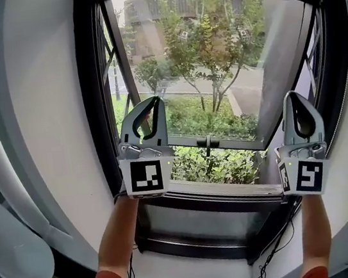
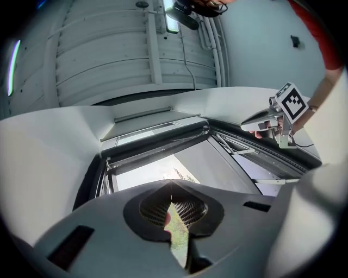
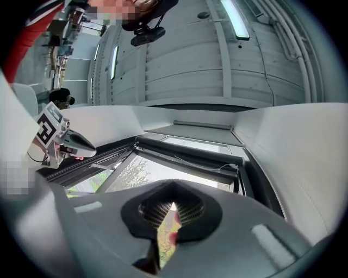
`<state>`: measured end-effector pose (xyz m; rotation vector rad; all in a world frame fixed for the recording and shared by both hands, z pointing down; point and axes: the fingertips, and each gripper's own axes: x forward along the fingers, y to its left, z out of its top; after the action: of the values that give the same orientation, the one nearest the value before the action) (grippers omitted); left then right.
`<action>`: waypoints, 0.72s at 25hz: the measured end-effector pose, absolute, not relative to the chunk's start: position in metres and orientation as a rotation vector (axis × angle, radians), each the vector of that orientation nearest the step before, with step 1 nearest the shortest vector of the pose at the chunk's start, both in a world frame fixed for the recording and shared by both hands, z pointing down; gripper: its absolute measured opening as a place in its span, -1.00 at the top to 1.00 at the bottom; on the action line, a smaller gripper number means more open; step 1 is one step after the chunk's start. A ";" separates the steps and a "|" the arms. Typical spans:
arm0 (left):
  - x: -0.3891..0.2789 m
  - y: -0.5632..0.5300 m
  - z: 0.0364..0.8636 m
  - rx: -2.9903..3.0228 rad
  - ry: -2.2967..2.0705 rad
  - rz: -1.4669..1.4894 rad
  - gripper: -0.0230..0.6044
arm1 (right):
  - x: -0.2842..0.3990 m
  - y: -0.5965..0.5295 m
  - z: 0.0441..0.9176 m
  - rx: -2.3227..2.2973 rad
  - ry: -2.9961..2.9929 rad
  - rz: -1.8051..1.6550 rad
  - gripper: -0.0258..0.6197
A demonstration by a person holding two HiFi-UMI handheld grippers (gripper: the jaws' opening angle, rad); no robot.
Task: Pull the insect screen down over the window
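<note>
Head camera: above and behind, facing the window [image 1: 215, 64] at close range; left gripper [image 1: 150, 101] and right gripper [image 1: 292, 94] in frame. Left gripper camera: tilted up along its jaws toward the window's top rail [image 2: 157, 144] and ceiling [image 2: 109, 49]. Right gripper camera: mirrored. Both share rail and ceiling; each catches the other gripper.
</note>
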<state>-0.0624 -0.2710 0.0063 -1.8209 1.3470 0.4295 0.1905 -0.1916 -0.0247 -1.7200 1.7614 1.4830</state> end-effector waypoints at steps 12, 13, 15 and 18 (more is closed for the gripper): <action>-0.055 -0.280 -0.091 -1.582 1.272 0.339 0.91 | 0.166 -0.211 -0.107 -1.823 1.692 1.696 0.89; -0.055 -0.280 -0.100 -1.566 1.268 0.326 0.91 | 0.164 -0.213 -0.114 -1.828 1.692 1.697 0.89; -0.057 -0.281 -0.116 -1.535 1.262 0.305 0.91 | 0.163 -0.218 -0.127 -1.847 1.669 1.725 0.89; -0.060 -0.285 -0.134 -1.496 1.248 0.258 0.91 | 0.161 -0.223 -0.145 -1.886 1.608 1.795 0.89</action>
<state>-0.0596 -0.2854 -0.1341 -1.4960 1.2480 0.2583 0.1606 -0.2229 -0.1451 -1.8862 1.6081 1.7951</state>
